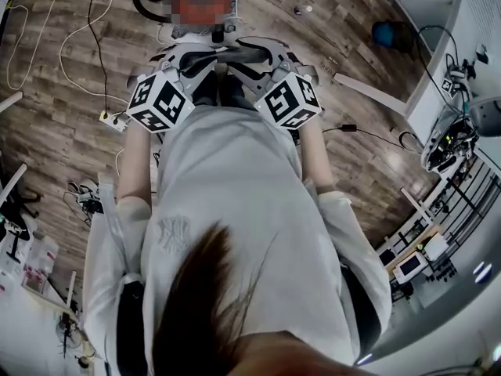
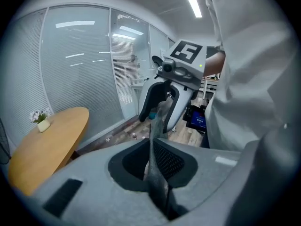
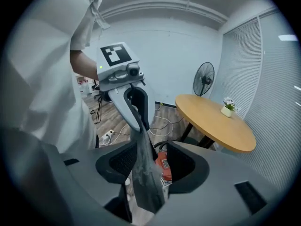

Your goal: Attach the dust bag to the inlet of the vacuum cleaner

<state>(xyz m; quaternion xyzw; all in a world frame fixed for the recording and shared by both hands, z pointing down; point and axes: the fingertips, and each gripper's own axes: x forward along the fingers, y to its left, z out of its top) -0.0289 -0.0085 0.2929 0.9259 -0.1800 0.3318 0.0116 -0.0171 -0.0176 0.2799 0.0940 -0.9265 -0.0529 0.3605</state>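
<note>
Noted thin grey fabric dust bag (image 3: pixel 141 171) strung as a limp strip above red vacuum cleaner body (image 3: pixel 163 165). Judged light, floppy, prone to fold and slip; best taken near its opening, pinched firmly. Clamped in left tool (image 2: pixel 153 147); threaded loose between spread-apart pads of right tool (image 3: pixel 153 161).

Left gripper (image 2: pixel 153 166) and right gripper (image 3: pixel 149 161) facing each other, dust bag (image 3: pixel 141 182) hanging between them, running through both pairs of jaws. Vacuum cleaner (image 3: pixel 163 166) lying on floor (image 3: pixel 110 124) behind bag, lower centre of right gripper view. Round table (image 3: pixel 214 121) standing at right, plant pot (image 3: pixel 228 106) sitting on it, fan (image 3: pixel 203 79) standing behind. Power strip (image 3: pixel 107 136) lying on floor at left.
</note>
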